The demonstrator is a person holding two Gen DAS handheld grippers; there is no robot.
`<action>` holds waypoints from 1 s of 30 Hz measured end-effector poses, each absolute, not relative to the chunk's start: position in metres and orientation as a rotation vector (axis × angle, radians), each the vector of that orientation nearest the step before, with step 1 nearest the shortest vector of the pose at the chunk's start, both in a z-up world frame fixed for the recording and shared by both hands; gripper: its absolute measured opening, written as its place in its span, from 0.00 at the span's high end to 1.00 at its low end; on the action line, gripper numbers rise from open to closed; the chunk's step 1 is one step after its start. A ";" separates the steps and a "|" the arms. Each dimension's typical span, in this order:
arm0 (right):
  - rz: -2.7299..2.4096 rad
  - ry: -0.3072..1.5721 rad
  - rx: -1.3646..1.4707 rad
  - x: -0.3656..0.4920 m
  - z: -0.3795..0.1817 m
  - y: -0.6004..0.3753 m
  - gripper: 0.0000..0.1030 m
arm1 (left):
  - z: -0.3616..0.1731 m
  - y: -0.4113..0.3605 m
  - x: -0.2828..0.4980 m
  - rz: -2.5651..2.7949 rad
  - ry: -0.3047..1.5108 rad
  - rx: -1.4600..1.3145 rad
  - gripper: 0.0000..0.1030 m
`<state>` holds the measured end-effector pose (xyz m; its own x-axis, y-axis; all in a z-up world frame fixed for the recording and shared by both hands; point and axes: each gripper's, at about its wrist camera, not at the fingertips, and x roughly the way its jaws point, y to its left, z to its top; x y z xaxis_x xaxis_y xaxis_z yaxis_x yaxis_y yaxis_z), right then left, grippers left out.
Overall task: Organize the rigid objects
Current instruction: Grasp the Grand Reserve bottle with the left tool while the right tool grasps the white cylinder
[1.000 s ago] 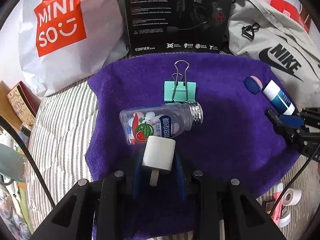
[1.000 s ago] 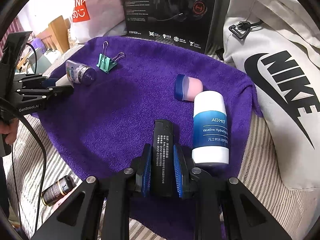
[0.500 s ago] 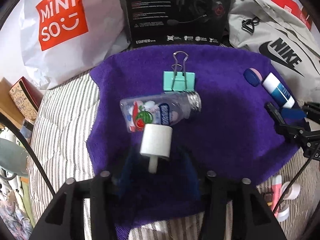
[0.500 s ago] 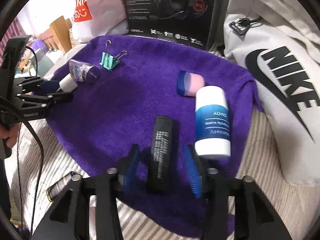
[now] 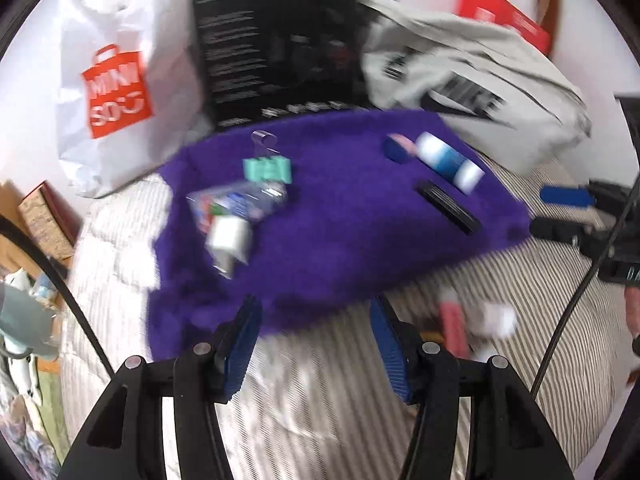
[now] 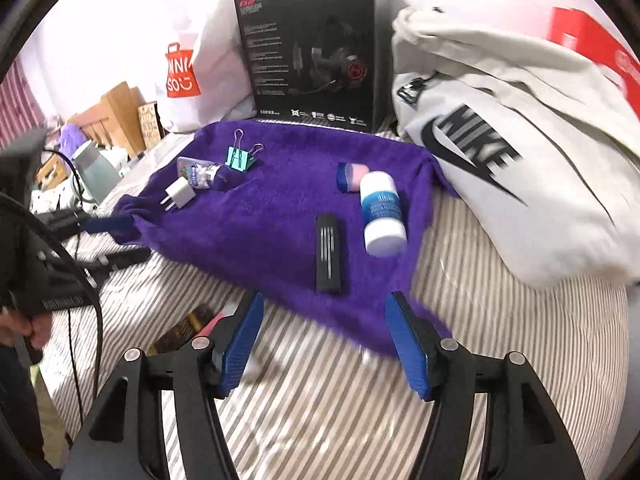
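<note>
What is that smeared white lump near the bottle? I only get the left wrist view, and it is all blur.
Observer: The right wrist view shows it sharply. It is a white plug adapter on the purple towel, with its prongs pointing away from the candy bottle.
Operator: Does the other claw hold anything?
Observer: No, the right gripper is open and empty, above the striped bedding.
Operator: And that black box behind?
Observer: The black box has a headset pictured on it.
</note>
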<state>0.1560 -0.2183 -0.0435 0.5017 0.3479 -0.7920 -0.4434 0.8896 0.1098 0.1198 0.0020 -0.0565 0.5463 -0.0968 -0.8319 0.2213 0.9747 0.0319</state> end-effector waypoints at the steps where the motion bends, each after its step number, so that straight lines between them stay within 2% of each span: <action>1: 0.471 0.928 -0.098 0.149 -0.043 -0.222 0.39 | -0.060 -0.003 0.115 -0.202 0.979 0.150 0.48; 14: 0.413 0.983 0.031 0.071 -0.070 -0.258 0.37 | -0.095 -0.038 0.083 -0.304 1.057 0.202 0.45; 25: 0.460 0.996 0.003 0.056 -0.076 -0.247 0.37 | -0.101 -0.051 0.091 -0.297 1.047 0.267 0.47; 29: 0.460 1.013 -0.001 0.055 -0.081 -0.245 0.37 | -0.101 -0.053 0.091 -0.321 1.047 0.267 0.58; 30: 0.457 1.018 -0.003 0.055 -0.082 -0.245 0.37 | -0.101 -0.054 0.090 -0.337 1.045 0.266 0.64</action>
<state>0.0554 -0.2446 -0.0819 0.4394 0.3659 -0.8204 -0.3690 0.9062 0.2065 0.0895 -0.0537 -0.1013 0.4587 -0.1447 -0.8767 0.3944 0.9173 0.0550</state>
